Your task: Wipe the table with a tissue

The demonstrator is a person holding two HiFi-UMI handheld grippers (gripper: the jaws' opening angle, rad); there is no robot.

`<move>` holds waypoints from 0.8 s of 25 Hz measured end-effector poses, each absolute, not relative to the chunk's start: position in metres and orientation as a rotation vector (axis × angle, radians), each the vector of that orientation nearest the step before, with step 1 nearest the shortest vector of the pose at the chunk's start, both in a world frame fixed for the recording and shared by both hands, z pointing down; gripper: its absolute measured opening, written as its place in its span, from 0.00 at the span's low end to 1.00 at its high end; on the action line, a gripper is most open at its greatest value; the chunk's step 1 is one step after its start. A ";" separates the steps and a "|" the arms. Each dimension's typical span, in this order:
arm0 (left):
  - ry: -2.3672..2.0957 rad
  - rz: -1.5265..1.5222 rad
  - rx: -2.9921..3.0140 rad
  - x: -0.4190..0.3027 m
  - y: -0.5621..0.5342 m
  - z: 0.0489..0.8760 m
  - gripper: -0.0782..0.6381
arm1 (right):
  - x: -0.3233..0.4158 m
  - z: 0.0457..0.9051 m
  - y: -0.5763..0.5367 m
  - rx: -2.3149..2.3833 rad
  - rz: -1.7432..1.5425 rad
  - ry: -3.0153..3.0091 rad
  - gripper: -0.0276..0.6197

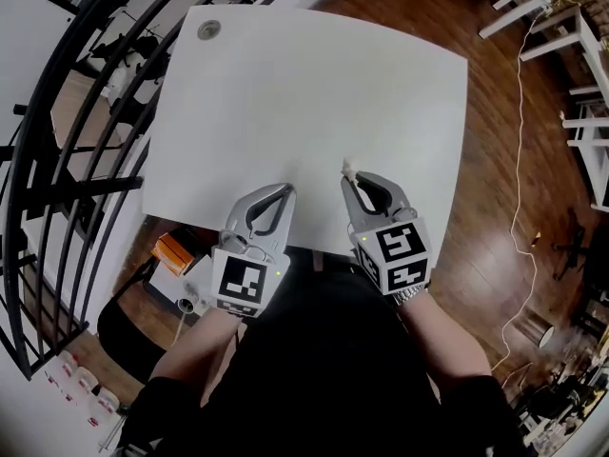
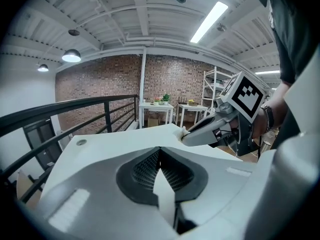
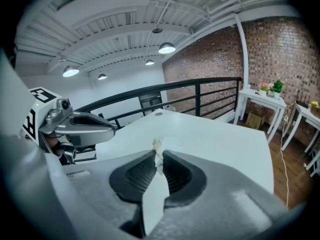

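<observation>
The white table fills the head view, and both grippers hover over its near edge. My right gripper is shut on a small crumpled white tissue, which pokes out between its tips. In the left gripper view the same tissue shows at the end of the right gripper. My left gripper sits beside it to the left, shut with nothing between its jaws. In the right gripper view the left gripper is off to the left.
A round grey cap is set into the table's far left corner. A black railing runs along the left side. White shelving and a cable stand on the wood floor to the right.
</observation>
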State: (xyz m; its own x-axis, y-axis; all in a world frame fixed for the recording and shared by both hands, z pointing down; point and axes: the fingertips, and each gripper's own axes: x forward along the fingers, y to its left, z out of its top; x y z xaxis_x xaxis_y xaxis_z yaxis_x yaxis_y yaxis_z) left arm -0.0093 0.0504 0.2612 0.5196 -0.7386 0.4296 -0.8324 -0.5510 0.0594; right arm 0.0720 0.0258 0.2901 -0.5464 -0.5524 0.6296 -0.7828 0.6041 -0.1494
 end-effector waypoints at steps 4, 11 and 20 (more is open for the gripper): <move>-1.390 0.507 2.503 0.010 0.067 0.245 0.13 | 0.081 0.265 0.046 1.005 0.514 -2.375 0.09; -1.495 0.499 2.501 0.040 0.087 0.226 0.13 | 0.103 0.242 0.074 0.938 0.458 -2.472 0.09; -1.625 0.499 2.517 0.059 0.114 0.198 0.13 | 0.118 0.216 0.110 0.889 0.401 -2.580 0.09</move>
State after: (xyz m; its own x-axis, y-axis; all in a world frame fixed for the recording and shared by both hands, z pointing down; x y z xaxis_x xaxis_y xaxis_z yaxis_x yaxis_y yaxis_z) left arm 0.0585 0.1137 0.1980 0.3750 -0.8673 0.3275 -0.9015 -0.4234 -0.0892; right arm 0.1178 0.1101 0.2165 -0.7273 -0.5267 0.4401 -0.6354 0.7591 -0.1416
